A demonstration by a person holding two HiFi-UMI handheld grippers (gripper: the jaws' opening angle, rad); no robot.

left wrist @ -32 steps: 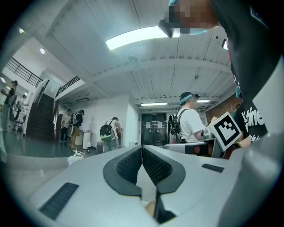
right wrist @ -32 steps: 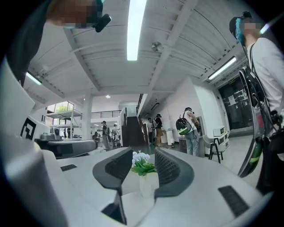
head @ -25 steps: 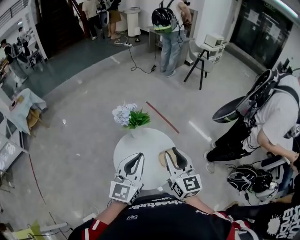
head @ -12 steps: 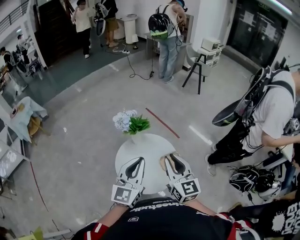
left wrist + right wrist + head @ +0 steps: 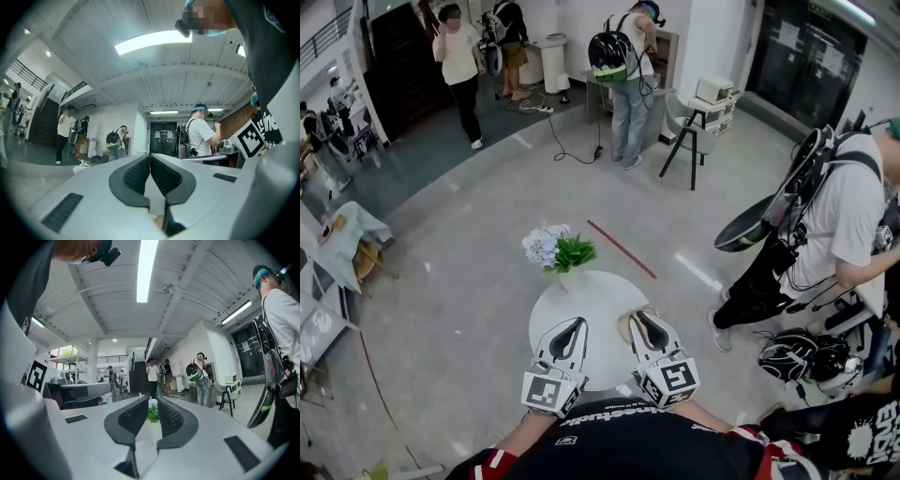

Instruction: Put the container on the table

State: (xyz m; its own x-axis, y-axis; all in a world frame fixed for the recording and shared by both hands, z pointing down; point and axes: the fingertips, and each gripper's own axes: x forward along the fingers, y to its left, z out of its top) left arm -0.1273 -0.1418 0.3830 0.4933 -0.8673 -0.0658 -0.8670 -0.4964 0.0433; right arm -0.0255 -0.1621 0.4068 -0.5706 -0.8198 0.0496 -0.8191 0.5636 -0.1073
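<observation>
Right gripper over the container, jaws narrowing

Left gripper [image 5: 577, 323] is clenched, empty. Right gripper [image 5: 639, 317] has just been closing, with a slit left and nothing between its pads. The tan container [image 5: 624, 324] peeks out beneath it, seemingly on the table [image 5: 581, 291], its long axis hidden. Flowers [image 5: 555, 249] stand beyond.

Bright ceiling strip light [image 5: 144, 268], fisheye-warped edges

Glossy grey floor [image 5: 469, 281]; white ribbed ceiling [image 5: 187, 296], strip light [image 5: 145, 268].
</observation>
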